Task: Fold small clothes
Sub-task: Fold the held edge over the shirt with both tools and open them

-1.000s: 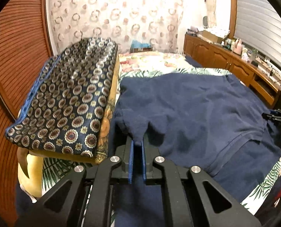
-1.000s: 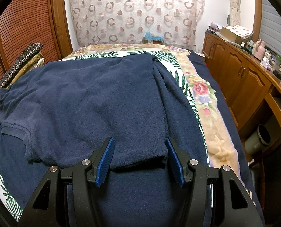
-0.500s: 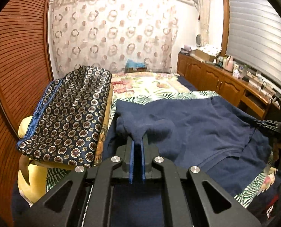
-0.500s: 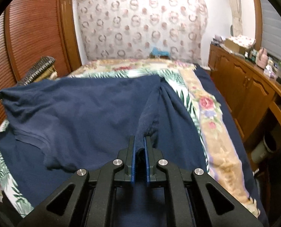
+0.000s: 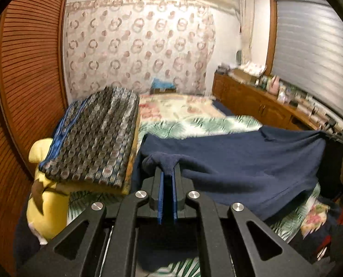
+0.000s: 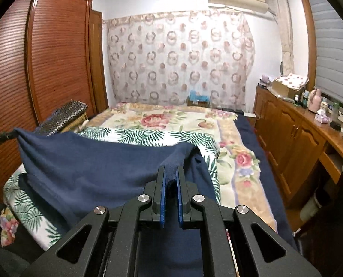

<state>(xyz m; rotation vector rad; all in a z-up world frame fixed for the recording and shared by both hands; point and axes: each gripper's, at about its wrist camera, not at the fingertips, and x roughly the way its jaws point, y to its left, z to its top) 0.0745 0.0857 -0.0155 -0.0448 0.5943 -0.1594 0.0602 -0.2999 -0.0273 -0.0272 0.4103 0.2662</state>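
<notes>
Lifting: both tools went up with the blue shirt (image 5: 252, 161), and its near edge came off the bed; one second before, it lay flat.
Left tool: the left gripper (image 5: 167, 180) was pinched tight on one corner of the shirt, with a soft lump of cloth poking out just past its tips.
Right tool: the right gripper (image 6: 170, 177) was squeezed on the other corner; a second before, its blue pads were wide apart and held nothing.
Shirt: it hung like a hammock between the two tools, pulled fairly straight along the top, and its far part looked to rest on the bed.
What it means: I think the lift was the start of a fold, and the held edge would next go forward, away from the tools, to lie on the far part.
Watch out: a loose flap drooped below the held edge and could bunch up.
Bed: the leafy and flowery bedspread (image 6: 171, 127) showed ahead of both tools, past the shirt.
Beside the left tool: a folded spotted blanket (image 5: 95, 138) sat on a yellow pillow (image 5: 48, 212), just to its left.
Room: a brown slatted wardrobe (image 6: 56, 57) stood to the left, a ring-patterned curtain (image 6: 178, 57) straight ahead, and a wooden cabinet (image 6: 293, 133) with small things on top to the right.
</notes>
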